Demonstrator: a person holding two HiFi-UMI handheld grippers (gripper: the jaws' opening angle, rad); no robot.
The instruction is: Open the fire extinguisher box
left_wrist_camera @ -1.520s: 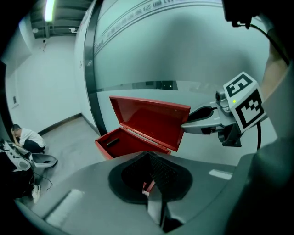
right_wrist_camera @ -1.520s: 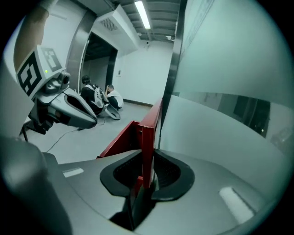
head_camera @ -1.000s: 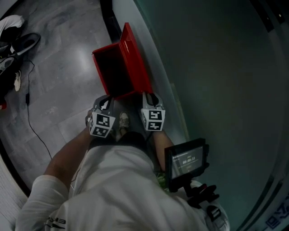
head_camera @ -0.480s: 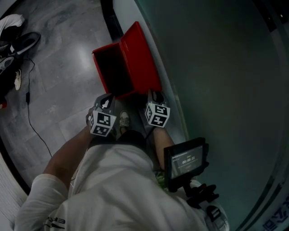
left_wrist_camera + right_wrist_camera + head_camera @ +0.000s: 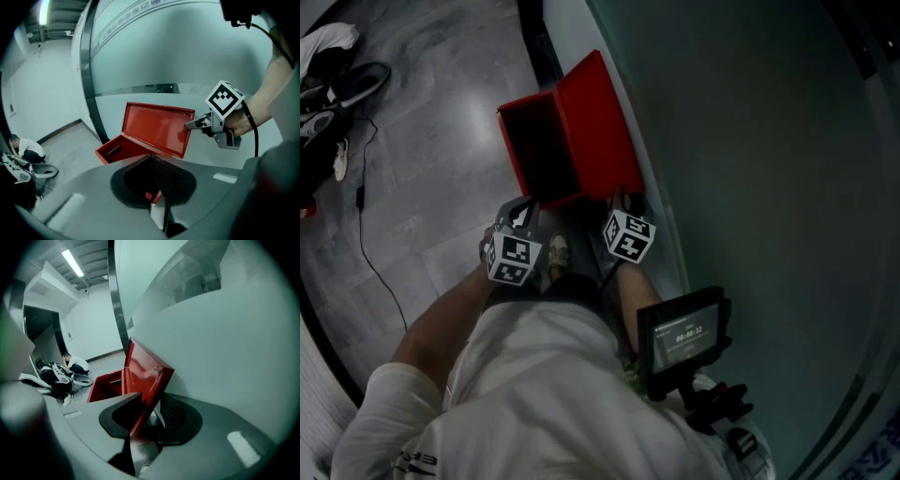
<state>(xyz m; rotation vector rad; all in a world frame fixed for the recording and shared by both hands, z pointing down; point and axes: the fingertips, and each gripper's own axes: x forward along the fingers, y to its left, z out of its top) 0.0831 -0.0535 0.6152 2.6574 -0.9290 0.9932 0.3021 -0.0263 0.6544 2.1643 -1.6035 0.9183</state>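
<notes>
A red metal fire extinguisher box (image 5: 534, 150) stands open on the grey floor beside a frosted glass wall (image 5: 750, 141). Its lid (image 5: 602, 127) is raised and leans back toward the wall. My right gripper (image 5: 622, 199) is at the lid's near edge. In the right gripper view the lid (image 5: 143, 371) runs between the jaws of the right gripper (image 5: 150, 413), which are opening, with a gap showing beside it. My left gripper (image 5: 522, 208) hovers at the box's near left corner, jaws together and empty. The left gripper view shows the lid (image 5: 157, 129) and the right gripper (image 5: 194, 124) at its edge.
Shoes and a dark bag (image 5: 333, 94) lie at the far left, with a thin cable (image 5: 366, 234) trailing over the floor. A black frame strip (image 5: 539, 37) runs along the wall's base. A small monitor (image 5: 684, 333) hangs at my chest. A person (image 5: 75, 364) sits on the floor.
The lid has swung further back toward the wall, and my right gripper has moved right with its near edge. The left gripper has stayed put.
</notes>
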